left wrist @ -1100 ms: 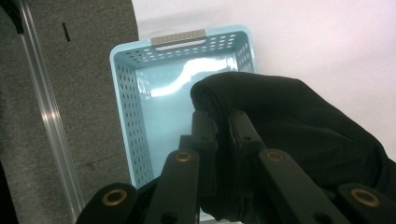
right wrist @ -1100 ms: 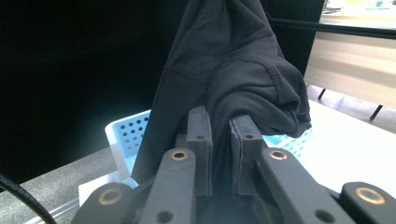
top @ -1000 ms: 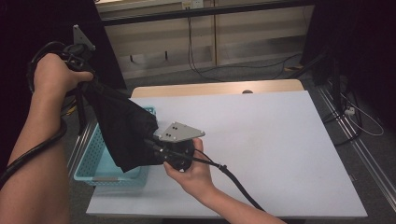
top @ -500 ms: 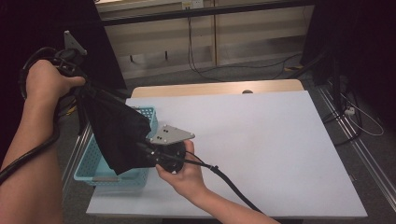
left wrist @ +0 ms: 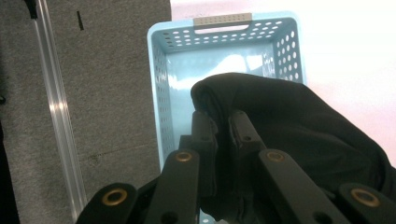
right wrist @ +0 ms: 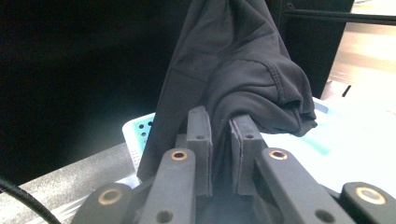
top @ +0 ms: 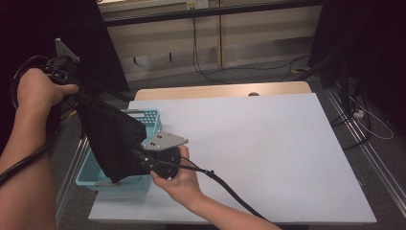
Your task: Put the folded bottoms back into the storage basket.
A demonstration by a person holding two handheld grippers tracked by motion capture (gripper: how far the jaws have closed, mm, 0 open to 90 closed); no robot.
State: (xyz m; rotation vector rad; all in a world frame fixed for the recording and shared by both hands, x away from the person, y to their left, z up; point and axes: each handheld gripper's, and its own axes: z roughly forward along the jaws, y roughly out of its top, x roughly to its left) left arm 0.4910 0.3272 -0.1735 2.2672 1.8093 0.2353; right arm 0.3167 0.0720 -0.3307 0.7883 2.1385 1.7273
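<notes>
A black garment point(top: 111, 136) hangs stretched between my two grippers above a light blue perforated basket point(top: 152, 118) at the table's left edge. My left gripper point(top: 72, 88) holds the cloth's upper end high at the left, jaws shut on a fold of black garment point(left wrist: 280, 121). My right gripper point(top: 146, 160) pinches the lower end just over the basket's near right corner. In the right gripper view the black garment point(right wrist: 233, 70) rises from between the shut jaws. The basket point(left wrist: 224, 51) looks empty inside under the cloth.
The white table point(top: 268, 143) spreads to the right of the basket. A wooden strip point(top: 215, 91) runs along its far edge. Grey carpet point(left wrist: 102, 93) and a metal rail point(left wrist: 56, 102) lie left of the basket. Cables trail from both grippers.
Both grippers have carried the garment leftward. The right gripper has moved from the table toward the basket's near corner, and the cloth hangs further over the basket.
</notes>
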